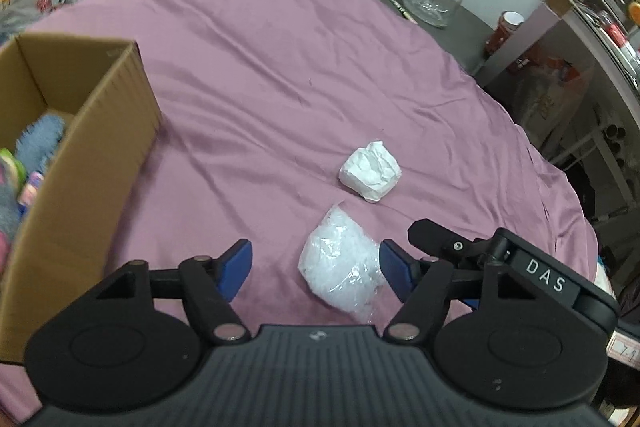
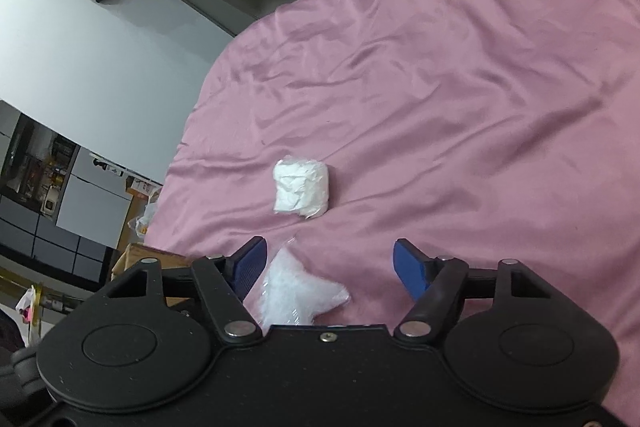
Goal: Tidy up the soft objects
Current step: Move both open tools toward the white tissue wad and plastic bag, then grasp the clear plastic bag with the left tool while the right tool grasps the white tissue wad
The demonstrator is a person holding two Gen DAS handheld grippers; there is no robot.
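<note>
Pink cloth (image 1: 320, 67) broad around bagged fluff (image 1: 340, 267)

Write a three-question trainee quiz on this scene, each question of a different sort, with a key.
1. True or false: the cardboard box is empty.
2. Which white item lies nearer the left tongs? A) the crumpled paper wad B) the clear bag of white stuffing
3. Fill in: the cloth that covers the table is ___ in colour.

Key:
1. False; soft items, one blue and fluffy, lie inside.
2. B; the bag sits between the blue pads, close to one, not pressed from both sides. The right tongs are open around it too.
3. Pink.
</note>
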